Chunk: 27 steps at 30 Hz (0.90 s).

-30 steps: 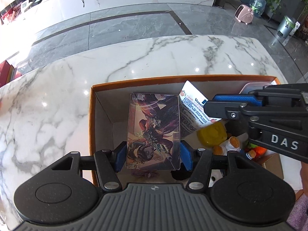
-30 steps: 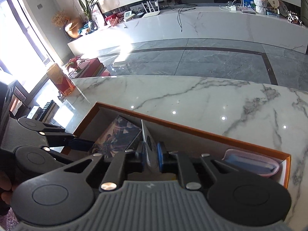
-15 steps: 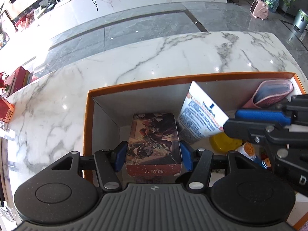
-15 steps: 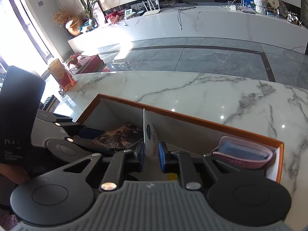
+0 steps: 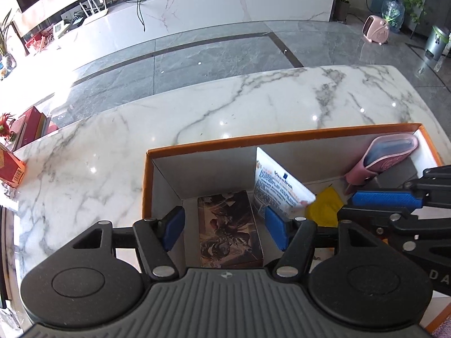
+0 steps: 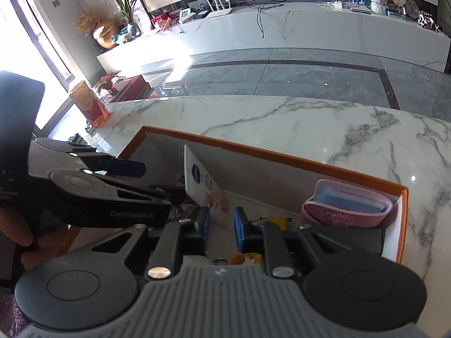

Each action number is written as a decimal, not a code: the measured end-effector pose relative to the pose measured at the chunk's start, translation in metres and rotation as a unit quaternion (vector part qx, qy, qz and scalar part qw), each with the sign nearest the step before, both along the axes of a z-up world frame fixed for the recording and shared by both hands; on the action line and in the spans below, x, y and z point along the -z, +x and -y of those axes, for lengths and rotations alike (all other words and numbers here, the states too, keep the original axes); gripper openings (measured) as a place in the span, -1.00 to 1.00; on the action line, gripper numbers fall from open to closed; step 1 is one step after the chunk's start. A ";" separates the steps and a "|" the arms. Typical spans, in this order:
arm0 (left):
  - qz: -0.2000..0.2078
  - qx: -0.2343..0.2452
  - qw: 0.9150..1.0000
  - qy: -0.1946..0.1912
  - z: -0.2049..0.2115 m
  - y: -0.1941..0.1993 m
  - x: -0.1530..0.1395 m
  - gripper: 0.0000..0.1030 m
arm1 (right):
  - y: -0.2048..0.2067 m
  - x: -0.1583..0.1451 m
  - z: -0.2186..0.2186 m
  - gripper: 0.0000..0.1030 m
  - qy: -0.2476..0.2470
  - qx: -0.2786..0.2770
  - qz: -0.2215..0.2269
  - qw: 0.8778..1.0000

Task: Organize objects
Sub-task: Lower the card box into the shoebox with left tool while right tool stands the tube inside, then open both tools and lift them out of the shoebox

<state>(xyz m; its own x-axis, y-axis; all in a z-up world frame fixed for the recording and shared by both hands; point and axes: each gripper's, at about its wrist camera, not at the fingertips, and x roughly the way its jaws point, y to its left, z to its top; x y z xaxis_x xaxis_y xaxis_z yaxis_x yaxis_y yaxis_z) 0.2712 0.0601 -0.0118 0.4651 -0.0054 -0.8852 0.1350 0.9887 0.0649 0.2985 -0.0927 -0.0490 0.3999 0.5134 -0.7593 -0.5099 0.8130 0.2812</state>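
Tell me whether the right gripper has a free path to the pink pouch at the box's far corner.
Probably yes: the pink pouch stands exposed against the box wall, beside the right gripper. Only the Vaseline tube between its open jaws needs clearing.

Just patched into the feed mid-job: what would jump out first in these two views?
The orange-rimmed cardboard box on the white marble table dominates. Inside, a dark illustrated card box lies flat at its left end between the open left tool, a white Vaseline tube stands tilted mid-box by the right tool, and a pink fabric pouch leans in the far right corner.
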 end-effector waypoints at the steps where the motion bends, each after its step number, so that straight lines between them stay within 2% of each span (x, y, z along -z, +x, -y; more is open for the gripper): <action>1: -0.004 0.006 1.000 0.001 0.000 -0.002 -0.002 0.33 | -0.001 0.000 0.001 -0.59 -0.001 0.001 -0.001 1.000; 3: -0.020 0.015 1.000 0.012 0.003 -0.006 -0.002 -0.24 | -0.005 -0.002 0.002 -0.58 -0.001 0.001 -0.001 1.000; 6: -0.048 0.026 0.998 0.025 0.008 -0.008 0.007 -0.51 | -0.011 -0.005 0.005 -0.54 0.001 0.002 0.000 1.000; 9: -0.068 0.029 0.997 0.037 0.010 -0.007 0.020 -0.68 | -0.016 -0.007 0.005 -0.54 0.003 0.000 0.003 1.000; 14: -0.076 0.014 0.996 0.036 0.008 -0.001 0.036 -0.68 | -0.021 -0.005 0.005 -0.53 -0.004 -0.004 0.001 1.000; 20: -0.075 0.009 0.997 0.034 0.006 0.001 0.040 -0.67 | -0.022 -0.001 0.011 -0.53 -0.009 0.004 -0.007 1.000; 23: -0.090 0.012 0.995 0.038 0.009 0.003 0.050 -0.68 | -0.024 -0.002 0.011 -0.52 -0.009 0.005 -0.010 1.000; 24: -0.078 0.009 0.996 0.034 0.009 0.001 0.049 -0.68 | -0.025 -0.002 0.011 -0.51 -0.009 0.005 -0.010 1.000; 27: -0.078 0.001 0.997 0.014 0.006 -0.001 0.047 -0.66 | -0.030 -0.006 0.012 -0.51 -0.009 0.003 -0.007 1.000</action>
<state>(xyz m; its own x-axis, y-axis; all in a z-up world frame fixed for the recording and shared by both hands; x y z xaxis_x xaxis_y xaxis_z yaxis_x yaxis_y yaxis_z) 0.2697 0.0536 -0.0592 0.3214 0.0186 -0.9467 0.1479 0.9866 0.0696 0.2683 -0.1044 -0.0434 0.3927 0.4970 -0.7738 -0.5004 0.8214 0.2737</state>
